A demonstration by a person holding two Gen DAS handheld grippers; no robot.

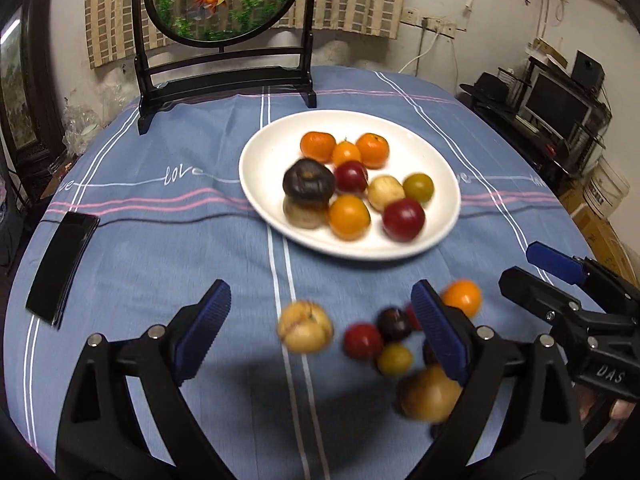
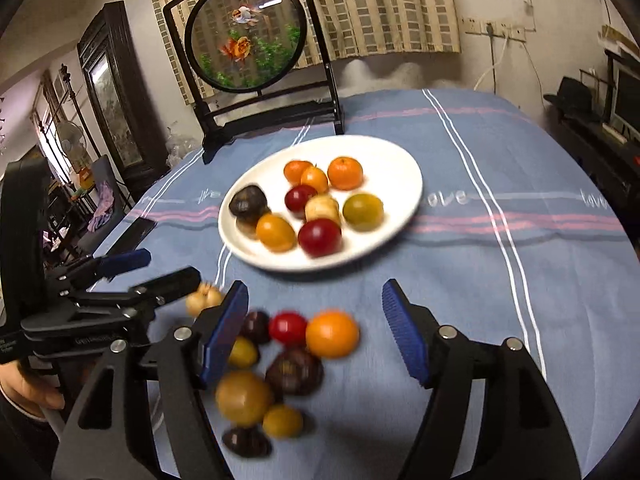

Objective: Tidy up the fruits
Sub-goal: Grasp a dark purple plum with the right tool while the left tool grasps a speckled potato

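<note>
A round counter under a blue striped cloth carries a white plate near its middle, already loaded with small fruits: three orange ones at the far side, two red, a dark purple one stacked on a brownish one, a pale yellow, a green, and another orange at the near edge. A second group — the loose fruits — lies on the cloth well short of the plate, close to the two grippers. In it are an orange fruit, a red one, dark purple ones, yellow-green ones, a large tan one and, off to the left side, a pale yellow fruit. The job looks roughly half done, and the step in hand appears to be the gap between pickups: neither gripper carries anything. The left gripper stands wide open over the pale yellow fruit, which sits between its blue pads without touching either. The right gripper is open about halfway, with the orange and red fruits lying in the gap, not pressed. The pile is blurred, so exact contacts among the fruits cannot be told. The next move probably calls for choosing one fruit — the pale yellow one stands apart and looks easiest — lowering the pads to either side of it and closing gently, since round fruits roll and crowded neighbours may get nudged. A black phone lies at the left edge, and a round goldfish screen on a black stand sits beyond the plate.
</note>
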